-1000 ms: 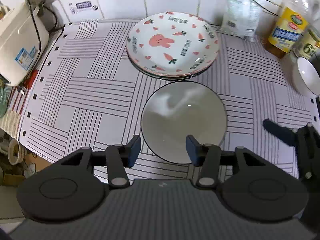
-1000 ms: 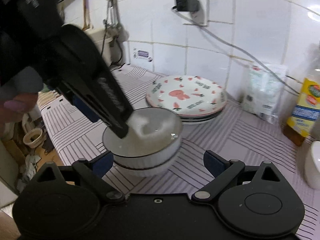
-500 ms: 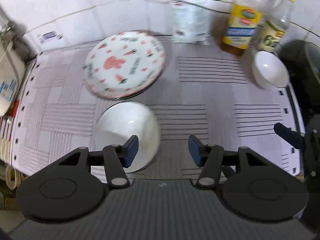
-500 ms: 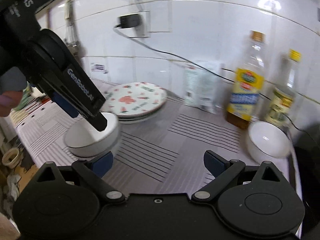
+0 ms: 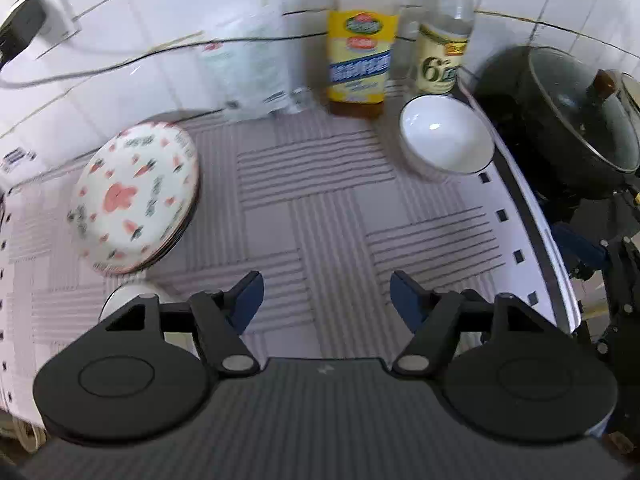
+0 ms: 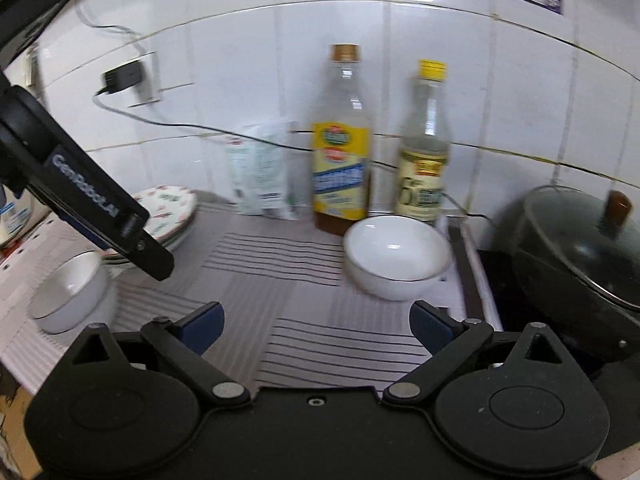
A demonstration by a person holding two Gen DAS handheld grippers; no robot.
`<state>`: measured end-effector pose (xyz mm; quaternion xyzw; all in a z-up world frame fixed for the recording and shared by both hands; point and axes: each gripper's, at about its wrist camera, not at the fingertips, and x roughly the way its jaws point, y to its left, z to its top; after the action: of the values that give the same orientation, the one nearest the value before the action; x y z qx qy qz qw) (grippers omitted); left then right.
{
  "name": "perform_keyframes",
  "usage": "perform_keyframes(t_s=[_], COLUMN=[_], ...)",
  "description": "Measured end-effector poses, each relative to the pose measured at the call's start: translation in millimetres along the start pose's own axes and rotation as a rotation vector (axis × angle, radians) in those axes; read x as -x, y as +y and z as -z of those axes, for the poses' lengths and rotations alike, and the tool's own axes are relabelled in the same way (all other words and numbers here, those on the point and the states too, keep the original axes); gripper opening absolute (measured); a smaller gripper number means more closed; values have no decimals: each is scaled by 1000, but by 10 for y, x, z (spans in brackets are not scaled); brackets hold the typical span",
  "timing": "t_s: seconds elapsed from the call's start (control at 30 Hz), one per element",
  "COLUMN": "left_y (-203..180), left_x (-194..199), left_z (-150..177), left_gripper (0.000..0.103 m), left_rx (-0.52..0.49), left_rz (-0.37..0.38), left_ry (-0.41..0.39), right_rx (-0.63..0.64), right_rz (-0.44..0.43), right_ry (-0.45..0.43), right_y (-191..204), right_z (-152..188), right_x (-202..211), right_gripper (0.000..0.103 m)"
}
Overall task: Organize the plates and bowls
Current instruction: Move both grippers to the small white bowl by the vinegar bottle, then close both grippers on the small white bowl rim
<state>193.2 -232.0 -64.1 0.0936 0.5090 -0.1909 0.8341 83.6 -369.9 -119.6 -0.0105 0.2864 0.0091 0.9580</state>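
A stack of white plates with pink rabbit and carrot prints (image 5: 134, 200) sits at the left of the striped mat; it also shows in the right wrist view (image 6: 170, 210). A white bowl (image 6: 70, 292) stands in front of the stack, mostly hidden behind my left gripper in the left wrist view (image 5: 128, 294). A second white bowl (image 5: 444, 142) (image 6: 396, 256) stands at the right rear by the bottles. My left gripper (image 5: 326, 300) is open and empty above the mat. My right gripper (image 6: 316, 324) is open and empty, in front of the second bowl.
Two bottles (image 6: 342, 140) (image 6: 424, 148) and a plastic bag (image 6: 262, 172) stand against the tiled wall. A black lidded pot (image 6: 580, 264) sits on the stove at the right. A cable runs along the wall from a plug (image 6: 124, 76).
Both grippers have swung right, away from the left bowl and plates. The right bowl, the bottles and the pot have come into view. Both grippers stay open.
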Motion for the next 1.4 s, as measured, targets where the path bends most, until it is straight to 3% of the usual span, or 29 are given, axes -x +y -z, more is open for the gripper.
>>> perform_keyframes(t_s=[0.27,0.57,0.87,1.0,1.17,1.23,1.33,1.4], left_y=[-124,-204,-341,-380,-360,-365,-447,-512], left_x=[-343,-844,-1398,-1581,-1764,-1820,-1843,-1821], left_z=[-342,-678,-949,-1006,-1096,-1128,-1143,-1132], left_gripper=[81,81,79,56,42,25,9,5], left_rx=[13,15,5,13,23,32,-7,-40], left_rz=[76,144,186,139,188,223,224,225], left_ry=[-36,-84,-74,-91,-50,-26,-19,-18], right_rx=[-76,-83,-152,-158,-169,-178,-191,-192], right_rz=[83,83,134,159,211,221,222,214], right_ry=[12,18,66,75,74,73,66,61], right_y=[-308,-277,-379,-410,-400,-410,-442,-452], right_z=[79,98,60,47,-24,-34,-25,-18], right_x=[-299,-791,-1317,-1445,-1580,-1635,-1706,-1716], right_gripper=[101,101,101,101,102,102,101,101])
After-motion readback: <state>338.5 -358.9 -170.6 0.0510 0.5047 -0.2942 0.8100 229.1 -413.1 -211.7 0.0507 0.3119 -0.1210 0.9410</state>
